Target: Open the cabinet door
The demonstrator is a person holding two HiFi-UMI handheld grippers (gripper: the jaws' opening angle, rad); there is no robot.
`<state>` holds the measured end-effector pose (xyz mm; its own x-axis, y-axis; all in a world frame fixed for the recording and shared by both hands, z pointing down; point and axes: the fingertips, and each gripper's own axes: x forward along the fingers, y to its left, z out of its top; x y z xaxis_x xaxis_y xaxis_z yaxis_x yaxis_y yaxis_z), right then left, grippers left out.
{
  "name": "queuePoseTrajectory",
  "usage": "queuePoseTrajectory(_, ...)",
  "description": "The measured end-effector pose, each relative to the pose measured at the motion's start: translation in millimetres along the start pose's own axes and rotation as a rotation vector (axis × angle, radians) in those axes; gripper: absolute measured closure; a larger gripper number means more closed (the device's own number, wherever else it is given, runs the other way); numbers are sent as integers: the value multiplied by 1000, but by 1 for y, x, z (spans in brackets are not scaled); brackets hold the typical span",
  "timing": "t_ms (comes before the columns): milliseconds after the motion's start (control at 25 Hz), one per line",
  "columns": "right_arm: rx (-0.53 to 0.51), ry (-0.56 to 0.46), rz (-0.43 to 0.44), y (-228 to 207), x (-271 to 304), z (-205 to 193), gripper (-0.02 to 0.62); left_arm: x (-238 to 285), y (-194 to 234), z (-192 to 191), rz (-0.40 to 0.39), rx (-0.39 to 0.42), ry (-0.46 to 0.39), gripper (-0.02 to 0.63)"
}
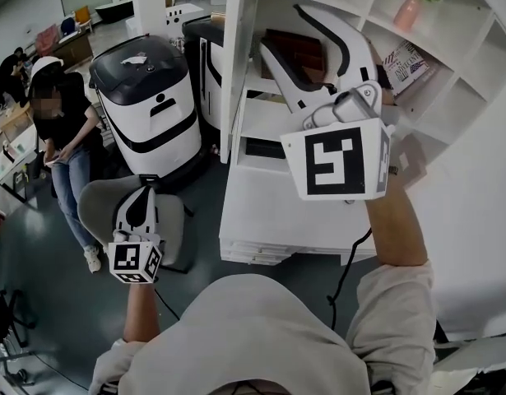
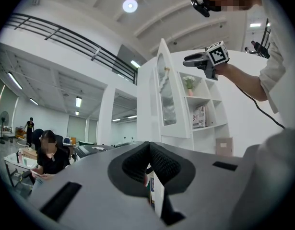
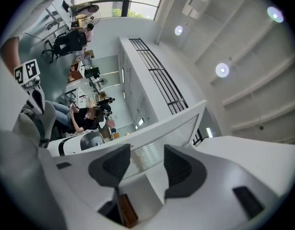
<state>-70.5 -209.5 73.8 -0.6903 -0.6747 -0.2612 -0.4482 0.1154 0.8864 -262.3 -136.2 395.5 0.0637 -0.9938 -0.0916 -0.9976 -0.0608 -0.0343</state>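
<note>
The white cabinet (image 1: 285,212) has its glass-panelled door (image 1: 239,56) swung out, edge-on in the head view. My right gripper (image 1: 281,31) is raised in front of the open shelves, just right of the door, and its jaws are open with nothing between them. In the right gripper view the door (image 3: 157,133) shows beyond the gap of that gripper (image 3: 147,161). My left gripper (image 1: 144,194) hangs low at the left, far from the cabinet, and is shut on nothing (image 2: 148,150). The left gripper view shows the open door (image 2: 166,95) and the right gripper (image 2: 200,59) beside it.
A white and black machine (image 1: 146,105) stands left of the cabinet. A grey chair (image 1: 100,208) is under my left gripper, and a person (image 1: 63,138) stands beyond it. The shelves hold a brown box (image 1: 294,52), books (image 1: 405,64) and a potted plant (image 1: 410,6).
</note>
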Motion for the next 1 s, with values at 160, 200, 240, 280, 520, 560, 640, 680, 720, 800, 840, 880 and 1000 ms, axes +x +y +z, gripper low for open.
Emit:
queuePoseTrajectory(160, 73, 33, -16, -3, -11, -17, 370, 9, -4, 1, -32, 2, -5, 609)
queuePoseTrajectory(200, 88, 45, -21, -3, -14, -22, 370, 12, -6, 2, -40, 3, -6, 609)
queuePoseTrajectory(240, 102, 57, -25, -3, -16, -28, 370, 15, -8, 2, -48, 4, -7, 609)
queuePoseTrajectory(280, 116, 69, -26, -3, -19, -33, 370, 17, -10, 2, -55, 4, -7, 609)
queuePoseTrajectory(520, 196, 127, -40, 3, -37, -65, 373, 31, -21, 0, -93, 4, -5, 609)
queuePoseTrajectory(560, 211, 139, -42, 4, -40, -70, 374, 33, -23, 0, -101, 6, -4, 609)
queuePoseTrajectory(640, 233, 163, -44, 6, -46, -82, 374, 38, -27, 1, -115, 10, -4, 609)
queuePoseTrajectory(680, 242, 172, -45, 7, -48, -87, 374, 40, -29, 1, -121, 11, -5, 609)
queuePoseTrajectory(720, 251, 179, -47, 8, -50, -92, 374, 41, -31, 1, -125, 12, -5, 609)
queuePoseTrajectory(800, 268, 192, -53, 10, -56, -99, 376, 44, -33, 1, -134, 12, -5, 609)
queuePoseTrajectory(840, 277, 197, -58, 10, -58, -103, 376, 46, -35, 1, -138, 12, -5, 609)
queuePoseTrajectory(880, 283, 200, -62, 11, -61, -107, 377, 47, -36, 2, -143, 13, -5, 609)
queuePoseTrajectory(1000, 304, 210, -76, 12, -68, -119, 381, 53, -39, 3, -156, 17, -7, 609)
